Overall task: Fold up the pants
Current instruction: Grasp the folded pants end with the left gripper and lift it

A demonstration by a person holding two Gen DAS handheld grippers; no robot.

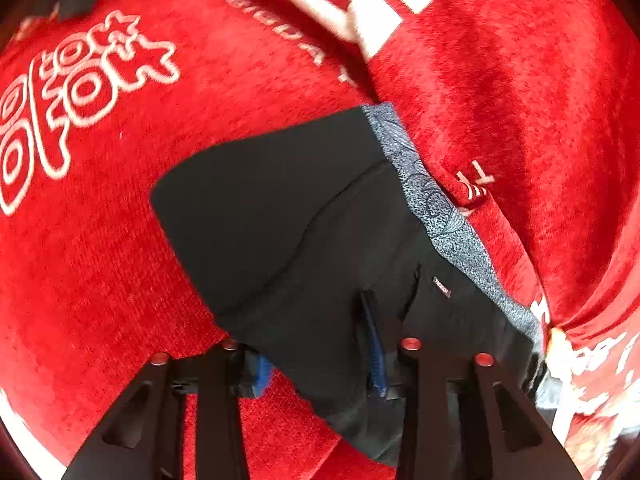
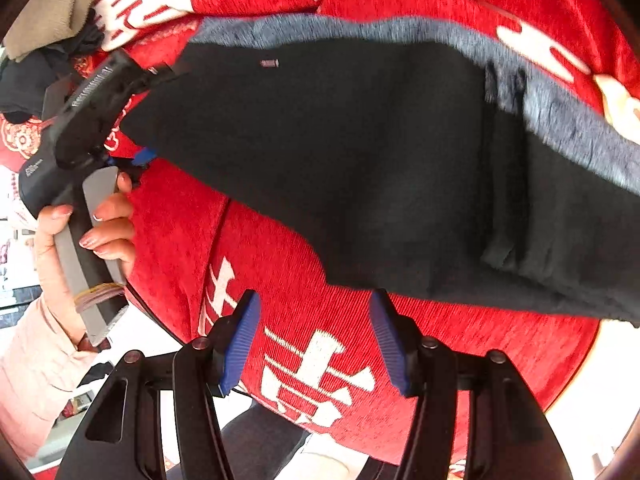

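Left gripper (image 1: 320, 372) is pinching the black fabric pants (image 1: 304, 216) at lower centre; right gripper (image 2: 316, 344) hangs wide, empty. I'd lift slowly, keeping that grey patterned waistband (image 1: 440, 216) flat on the red cloth (image 1: 120, 260).

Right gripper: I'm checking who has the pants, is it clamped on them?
No, the right gripper is open over the red cloth, its blue pads apart from the pants.

Small tag (image 1: 442, 287) on black pants (image 1: 288, 216), text too blurry, white glyphs (image 1: 76, 92) on red cloth (image 1: 120, 260), unreadable
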